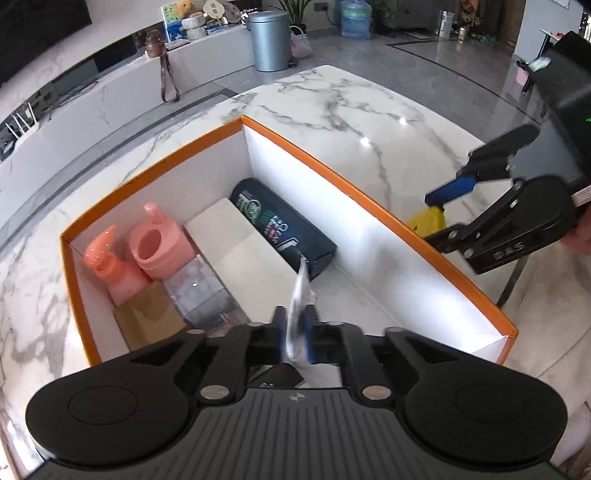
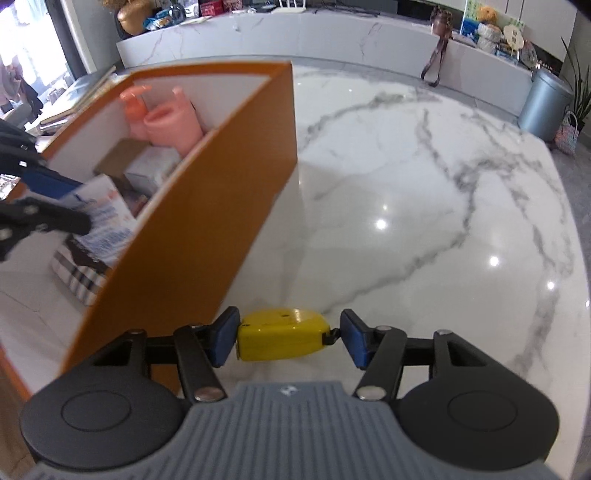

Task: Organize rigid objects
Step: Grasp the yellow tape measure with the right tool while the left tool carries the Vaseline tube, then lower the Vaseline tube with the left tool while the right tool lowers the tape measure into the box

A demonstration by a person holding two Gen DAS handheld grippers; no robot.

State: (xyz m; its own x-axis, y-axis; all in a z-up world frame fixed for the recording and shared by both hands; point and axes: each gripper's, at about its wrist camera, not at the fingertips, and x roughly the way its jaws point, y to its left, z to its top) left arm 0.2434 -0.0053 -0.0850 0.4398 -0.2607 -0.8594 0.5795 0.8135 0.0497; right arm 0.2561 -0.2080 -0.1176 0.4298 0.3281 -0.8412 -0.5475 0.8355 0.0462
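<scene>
My right gripper [image 2: 288,338] straddles the yellow tape [image 2: 282,334] on the tabletop [image 2: 424,203], jaws apart — stiff, slick casing, so I'd pinch its flat sides; left gripper [image 1: 294,334] clamps a thin packet [image 1: 300,295] over the box [image 1: 369,192]

**Marble and daylight all around you**

You work at a glossy white marble table [image 2: 424,192] with grey veins, ceiling lights glinting off it. Beyond its far edge runs a grey polished floor [image 1: 443,55] and a long, low marble counter [image 2: 332,33] crowded with ornaments and soft toys. A grey pedal bin [image 1: 267,40] stands beside it, a blue water jug [image 1: 355,18] further right. Daylight pours in far left in the right wrist view.
</scene>
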